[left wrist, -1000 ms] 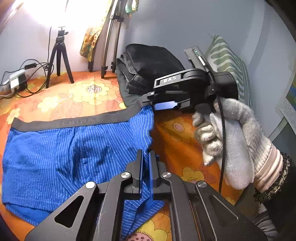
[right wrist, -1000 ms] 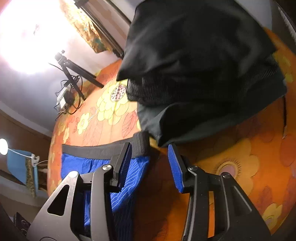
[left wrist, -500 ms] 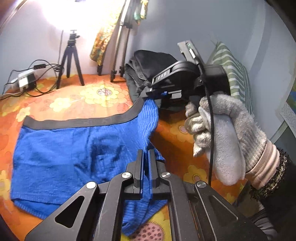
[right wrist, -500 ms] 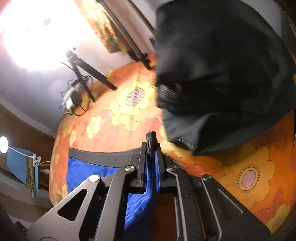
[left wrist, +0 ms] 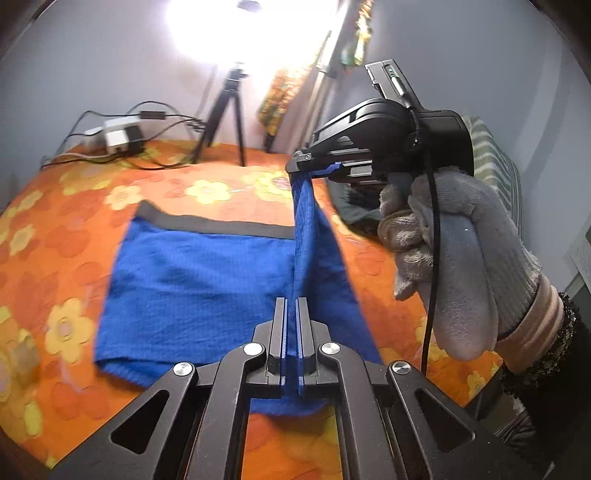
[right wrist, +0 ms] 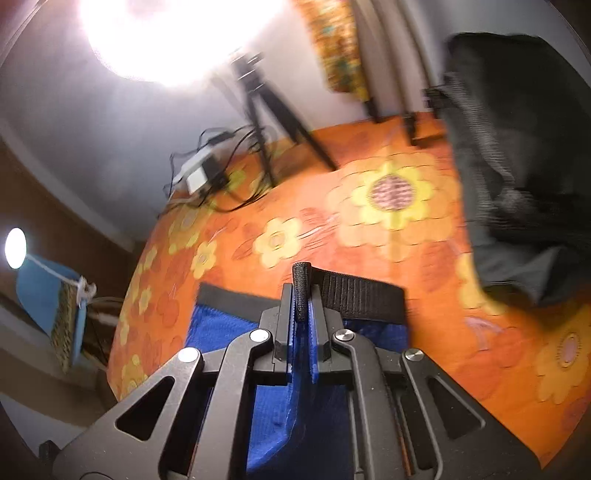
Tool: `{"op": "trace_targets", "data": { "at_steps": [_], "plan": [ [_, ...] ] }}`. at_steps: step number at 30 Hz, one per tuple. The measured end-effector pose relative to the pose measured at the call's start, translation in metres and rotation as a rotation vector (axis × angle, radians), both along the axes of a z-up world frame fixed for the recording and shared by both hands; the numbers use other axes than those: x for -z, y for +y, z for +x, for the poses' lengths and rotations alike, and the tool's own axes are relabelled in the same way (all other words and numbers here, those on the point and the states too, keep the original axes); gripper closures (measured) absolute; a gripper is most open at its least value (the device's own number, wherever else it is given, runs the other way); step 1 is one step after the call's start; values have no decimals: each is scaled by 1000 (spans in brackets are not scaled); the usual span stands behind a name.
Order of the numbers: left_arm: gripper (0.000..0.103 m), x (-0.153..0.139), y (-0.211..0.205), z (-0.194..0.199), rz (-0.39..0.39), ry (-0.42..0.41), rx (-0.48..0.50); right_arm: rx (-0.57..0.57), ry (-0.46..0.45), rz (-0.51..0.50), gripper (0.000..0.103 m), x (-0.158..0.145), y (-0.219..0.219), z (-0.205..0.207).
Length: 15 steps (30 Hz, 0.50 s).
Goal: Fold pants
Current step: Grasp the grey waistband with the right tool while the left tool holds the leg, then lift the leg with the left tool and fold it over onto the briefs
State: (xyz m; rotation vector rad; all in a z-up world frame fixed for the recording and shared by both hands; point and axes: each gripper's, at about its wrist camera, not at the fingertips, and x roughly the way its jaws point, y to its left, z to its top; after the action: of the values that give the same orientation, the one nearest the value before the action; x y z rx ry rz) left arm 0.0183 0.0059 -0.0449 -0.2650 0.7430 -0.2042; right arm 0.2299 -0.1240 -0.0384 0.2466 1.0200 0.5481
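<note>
One edge of the blue ribbed fabric pants (left wrist: 207, 291) is pinched by left tongs (left wrist: 291, 332) and right tongs (left wrist: 314, 170), lifted above the orange flowered bed (left wrist: 55, 236).

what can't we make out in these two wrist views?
- Shorts, left wrist view: the near hem is hidden behind the left gripper.
- Waistband, right wrist view: the pinched corner is mostly covered by the right gripper.
- Dark clothes pile, right wrist view: motion blur and the frame edge cut it off; garment types unreadable.
- Power adapter, left wrist view: too small to read any markings.
- Lamp, left wrist view: overexposed.
</note>
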Motion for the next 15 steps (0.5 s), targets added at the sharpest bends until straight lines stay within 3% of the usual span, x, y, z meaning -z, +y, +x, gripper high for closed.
{"op": "trace_targets", "data": {
  "at_steps": [8,11,14,15],
  "plan": [
    [98,16,30,6,6,50,-55,-61,-10,-59,96,2,61,-11],
    [87,25,29,15,0,81,-23,-54,-8,-57,96,1,63,-11],
    [58,32,22,25,14,103,-1,-46,-13,-52,96,-2,57,-10],
    [56,35,18,28,20,109,6,-44,-13,-49,96,-3,55,-9]
  ]
}}
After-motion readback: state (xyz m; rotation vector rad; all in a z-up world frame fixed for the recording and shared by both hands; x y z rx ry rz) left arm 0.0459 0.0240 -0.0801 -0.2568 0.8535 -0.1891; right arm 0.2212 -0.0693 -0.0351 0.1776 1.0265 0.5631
